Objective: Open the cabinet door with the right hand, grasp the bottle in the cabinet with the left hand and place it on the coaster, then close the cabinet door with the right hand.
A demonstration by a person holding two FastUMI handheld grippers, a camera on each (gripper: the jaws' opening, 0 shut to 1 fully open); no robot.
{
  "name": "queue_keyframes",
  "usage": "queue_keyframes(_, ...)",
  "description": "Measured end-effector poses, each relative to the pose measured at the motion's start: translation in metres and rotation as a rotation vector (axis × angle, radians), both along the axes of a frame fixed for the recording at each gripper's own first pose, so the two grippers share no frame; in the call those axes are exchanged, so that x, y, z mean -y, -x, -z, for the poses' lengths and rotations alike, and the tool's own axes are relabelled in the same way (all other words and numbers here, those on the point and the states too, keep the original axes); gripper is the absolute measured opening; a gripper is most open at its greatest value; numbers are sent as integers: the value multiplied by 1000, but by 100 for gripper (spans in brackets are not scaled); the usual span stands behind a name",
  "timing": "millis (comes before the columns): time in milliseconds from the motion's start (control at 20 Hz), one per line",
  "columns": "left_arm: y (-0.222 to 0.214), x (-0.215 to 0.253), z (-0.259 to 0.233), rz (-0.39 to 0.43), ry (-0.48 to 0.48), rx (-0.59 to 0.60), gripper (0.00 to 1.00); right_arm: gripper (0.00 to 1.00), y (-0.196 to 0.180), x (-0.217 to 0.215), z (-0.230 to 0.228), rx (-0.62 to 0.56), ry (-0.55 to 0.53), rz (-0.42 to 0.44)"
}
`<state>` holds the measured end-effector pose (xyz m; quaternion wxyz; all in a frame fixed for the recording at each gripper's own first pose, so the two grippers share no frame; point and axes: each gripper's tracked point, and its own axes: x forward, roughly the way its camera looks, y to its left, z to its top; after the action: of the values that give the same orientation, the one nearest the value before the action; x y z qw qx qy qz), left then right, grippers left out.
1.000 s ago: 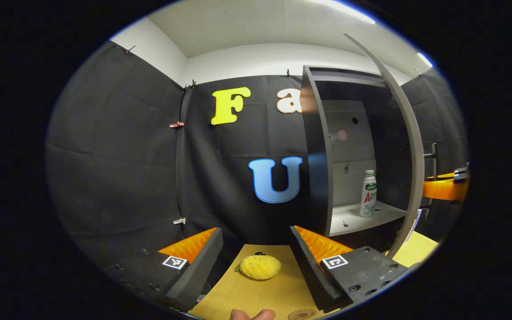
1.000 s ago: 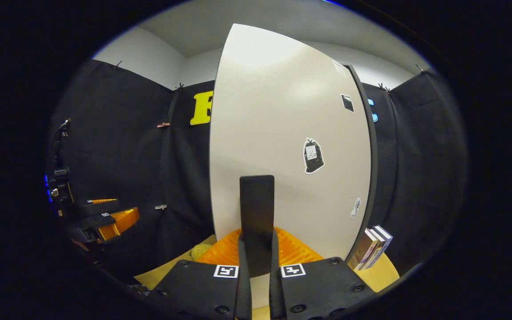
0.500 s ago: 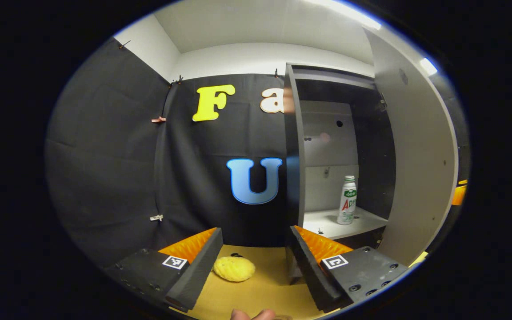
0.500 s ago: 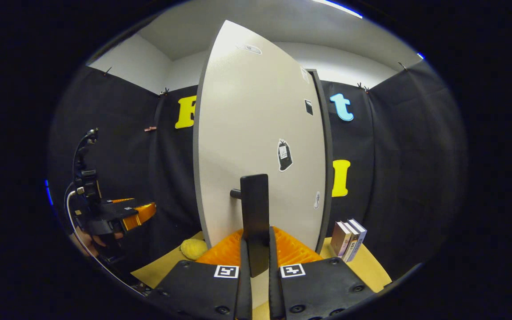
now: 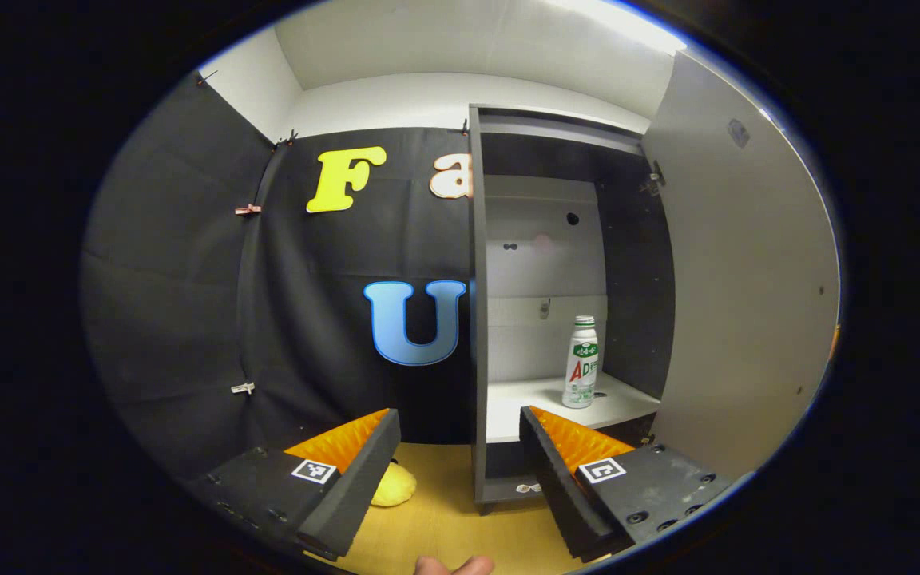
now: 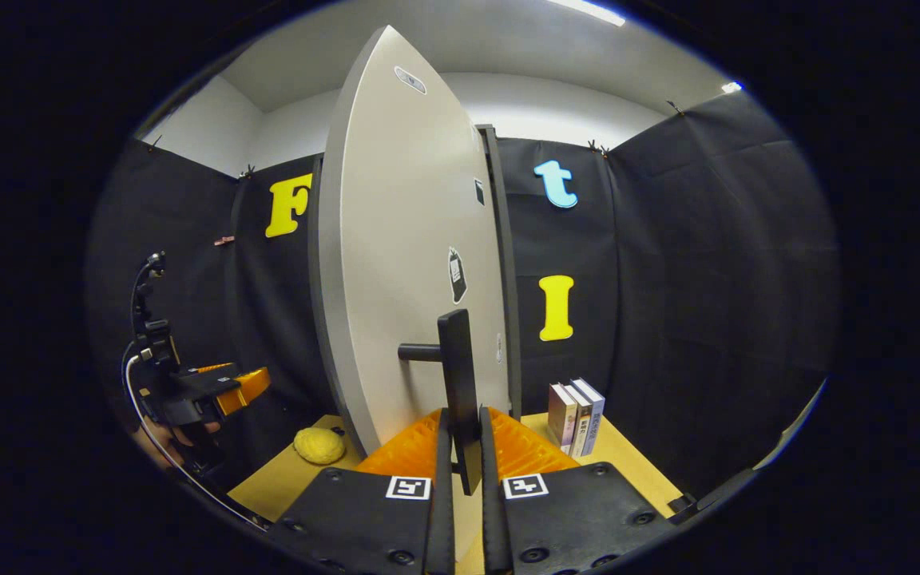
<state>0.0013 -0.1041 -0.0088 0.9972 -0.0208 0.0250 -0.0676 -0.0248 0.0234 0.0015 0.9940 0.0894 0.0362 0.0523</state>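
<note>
- The right gripper (image 6: pixel 460 471) has its two fingers pressed on the flat black bar handle (image 6: pixel 458 383) of the tall pale grey cabinet door (image 6: pixel 404 263); the door stands wide open, turned on its hinge side.
- I judge the opening step nearly finished. To do it well, keep the pinch firm and follow the arc of the door, without pulling against the hinge.
- The left gripper (image 5: pixel 460 447) is spread wide and holds nothing. It hangs in front of the dark cabinet (image 5: pixel 556 152), low and to the left of the opening.
- The small white plastic bottle with a green and red label (image 5: pixel 580 362) stands upright on the white shelf (image 5: pixel 532 399) inside the cabinet, near the right inner wall.
- For the grasp, the left gripper should probably enter straight, above the front edge of the shelf, and take the bottle at its middle.
- The left side wall of the cabinet is near the path and could catch a finger.
- On the wooden table (image 6: pixel 284 479), left of the cabinet, lies a bumpy yellow lemon-like thing (image 6: pixel 319 445); to the right of the cabinet stand some upright books (image 6: pixel 576 414).
- I cannot see the coaster now.
</note>
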Motion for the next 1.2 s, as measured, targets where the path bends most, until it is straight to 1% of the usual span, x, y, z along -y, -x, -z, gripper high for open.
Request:
queue_keyframes(100,-1,9,-1,12,-6,2,92,18,2,16,1,-7,16,29)
queue_keyframes(150,-2,14,-2,17,-6,2,92,16,0,22,3,-12,19,39)
queue_keyframes(200,-3,18,-3,21,-7,2,94,13,5,29,2,-13,19,47)
queue_keyframes(250,-4,22,-3,25,-8,2,92,13,6,36,2,-15,12,52)
queue_keyframes(350,-8,33,-4,32,-14,1,92,13,10,48,2,-19,-6,55)
queue_keyframes(400,-11,38,-5,35,-16,1,95,13,9,52,3,-23,-17,57)
queue_keyframes(450,-13,44,-5,39,-19,2,92,13,3,57,6,-24,-26,58)
queue_keyframes(500,-15,49,-7,43,-21,3,92,13,0,62,8,-25,-32,60)
queue_keyframes(700,-21,76,-11,63,-25,14,92,13,-3,84,11,-24,-29,75)
queue_keyframes(750,-23,82,-11,70,-22,18,94,13,-3,86,11,-24,-30,73)
queue_keyframes(800,-25,89,-13,79,-14,24,92,13,-4,88,10,-23,-32,67)
queue_keyframes(850,-27,97,-14,89,-3,29,94,13,-5,87,11,-24,-33,57)
queue_keyframes(1000,-37,122,-16,118,21,32,94,13,-5,89,10,-23,-29,39)
queue_keyframes(1150,-56,154,-11,144,18,22,95,13,2,94,0,-12,-96,13)
queue_keyframes(1200,-63,166,-12,150,15,23,92,4,6,97,-2,-12,-112,0)
